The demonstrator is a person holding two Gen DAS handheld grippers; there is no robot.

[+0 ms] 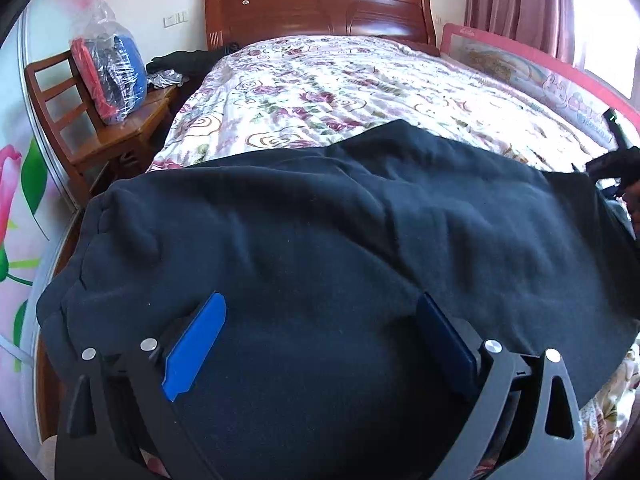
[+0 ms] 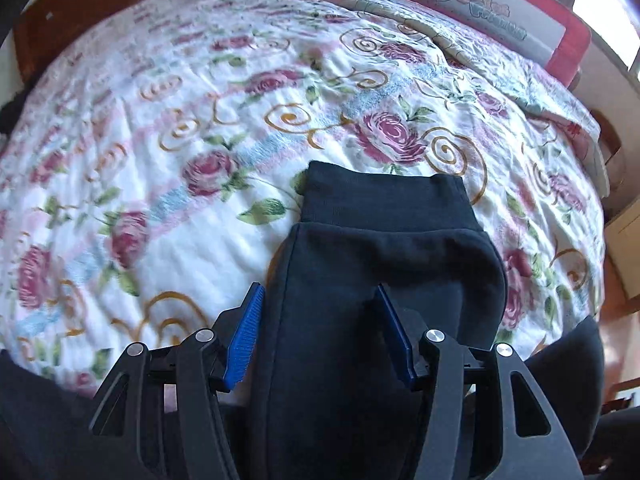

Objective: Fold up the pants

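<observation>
The black pants (image 1: 340,240) lay spread across the near end of the bed, on its floral quilt (image 1: 340,80), directly under and ahead of the left gripper (image 1: 320,344). That gripper's blue pads stood wide apart above the cloth, released, nothing pinched between them. In the right wrist view a pant leg (image 2: 360,272) ran between the right gripper's (image 2: 320,332) pads, its cuffed end (image 2: 384,196) just ahead on the quilt; whether the pads pressed on it could not be told. Left of the left gripper stood a wooden chair (image 1: 100,132) bearing a plastic-wrapped bundle (image 1: 112,68).
</observation>
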